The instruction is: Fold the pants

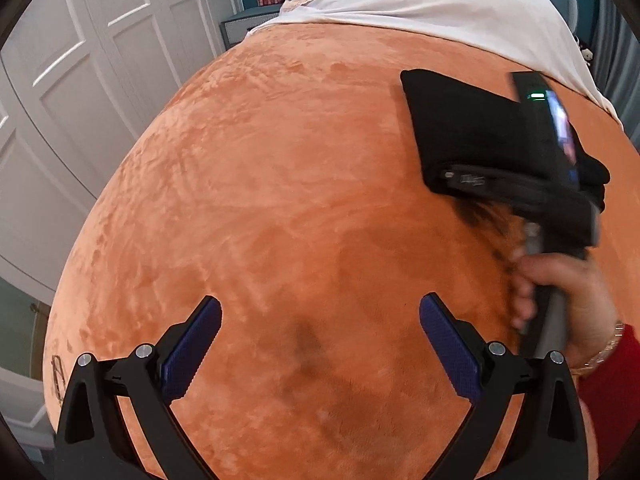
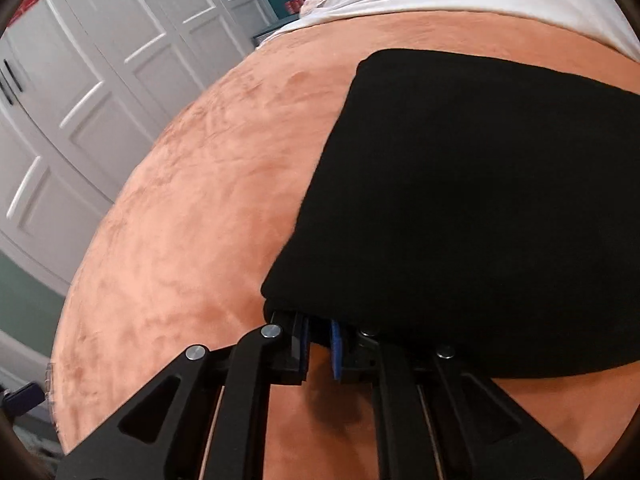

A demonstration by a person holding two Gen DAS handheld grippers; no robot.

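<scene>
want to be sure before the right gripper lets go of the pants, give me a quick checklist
1. Pants folded into a compact bundle: ok, they show as a neat black block in both views.
2. Right gripper closed on the pants' near edge: ok, the pads stand close together with the fabric edge draped over them.
3. Pants fully resting on the orange blanket: cannot tell, the near edge looks lifted at the gripper.
4. Left gripper clear of the pants: ok, it is open and empty over bare blanket.
5. Pants clear of the white sheet: ok, a strip of blanket lies between them.
</scene>
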